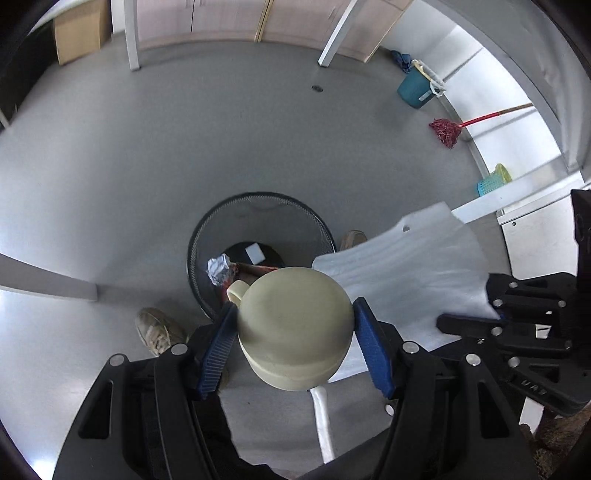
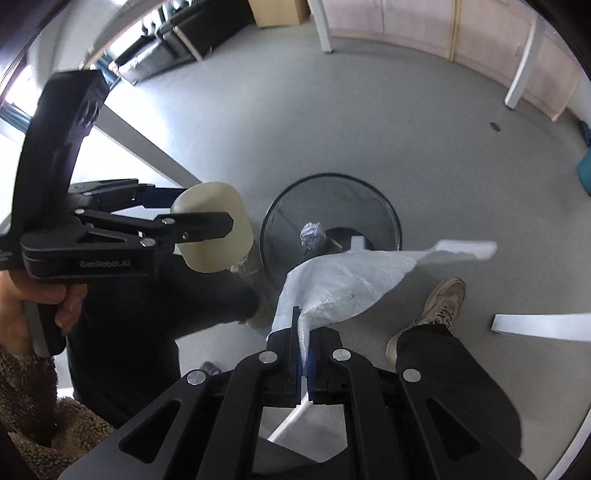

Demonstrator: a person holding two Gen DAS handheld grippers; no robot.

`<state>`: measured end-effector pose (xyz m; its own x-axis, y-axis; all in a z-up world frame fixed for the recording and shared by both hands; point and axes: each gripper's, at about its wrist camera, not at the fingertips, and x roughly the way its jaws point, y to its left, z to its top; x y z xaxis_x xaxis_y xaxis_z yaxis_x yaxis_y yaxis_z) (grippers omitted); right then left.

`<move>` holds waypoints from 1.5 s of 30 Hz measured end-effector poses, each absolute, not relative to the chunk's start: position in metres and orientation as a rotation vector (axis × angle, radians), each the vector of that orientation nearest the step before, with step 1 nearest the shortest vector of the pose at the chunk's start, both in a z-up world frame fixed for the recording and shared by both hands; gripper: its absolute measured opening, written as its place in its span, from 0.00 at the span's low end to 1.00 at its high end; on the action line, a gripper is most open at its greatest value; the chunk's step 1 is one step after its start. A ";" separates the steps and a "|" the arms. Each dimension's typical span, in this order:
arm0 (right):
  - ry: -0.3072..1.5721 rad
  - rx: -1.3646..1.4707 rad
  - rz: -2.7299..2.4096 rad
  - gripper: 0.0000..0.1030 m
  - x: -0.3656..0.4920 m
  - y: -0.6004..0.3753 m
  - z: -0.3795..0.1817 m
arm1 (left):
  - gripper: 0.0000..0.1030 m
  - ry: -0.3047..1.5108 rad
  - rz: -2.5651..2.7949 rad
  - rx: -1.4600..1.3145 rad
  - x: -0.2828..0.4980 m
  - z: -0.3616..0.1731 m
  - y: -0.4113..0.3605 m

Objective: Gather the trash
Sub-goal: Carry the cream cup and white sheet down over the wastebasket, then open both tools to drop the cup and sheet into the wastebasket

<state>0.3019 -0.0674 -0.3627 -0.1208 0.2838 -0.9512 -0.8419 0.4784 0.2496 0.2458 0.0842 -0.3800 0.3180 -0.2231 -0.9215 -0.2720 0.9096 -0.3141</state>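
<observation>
My left gripper (image 1: 295, 325) is shut on a cream mug (image 1: 293, 326), held bottom-up above the floor just short of a black mesh waste bin (image 1: 207, 236). The mug also shows in the right wrist view (image 2: 218, 232). My right gripper (image 2: 303, 347) is shut on a white plastic wrap sheet (image 2: 347, 280), which hangs out over the near rim of the bin (image 2: 388, 206). The sheet also shows in the left wrist view (image 1: 410, 269). In the bin lie a crumpled foil ball (image 1: 218, 269), a white square scrap (image 1: 254, 253) and a reddish-brown piece.
The grey floor surrounds the bin. The person's shoes (image 1: 157, 330) (image 2: 439, 302) stand either side of it. White table legs (image 1: 131, 33), a teal bucket (image 1: 413, 86), a red mop (image 1: 447, 131) and a small basket (image 1: 493, 181) stand by the far wall.
</observation>
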 end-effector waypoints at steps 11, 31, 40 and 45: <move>1.430 -0.637 1.079 0.07 0.329 -0.020 -0.406 | 0.61 1.352 0.020 -0.573 0.276 -0.425 0.112; 1.458 -0.663 1.080 0.97 0.337 -0.024 -0.399 | 0.96 1.394 0.026 -0.577 0.271 -0.424 0.123; 1.399 -0.648 1.087 0.97 0.317 -0.038 -0.367 | 0.96 1.318 0.028 -0.549 0.247 -0.389 0.109; 1.361 -0.642 1.092 0.97 0.300 -0.047 -0.352 | 0.96 1.274 0.023 -0.496 0.226 -0.365 0.097</move>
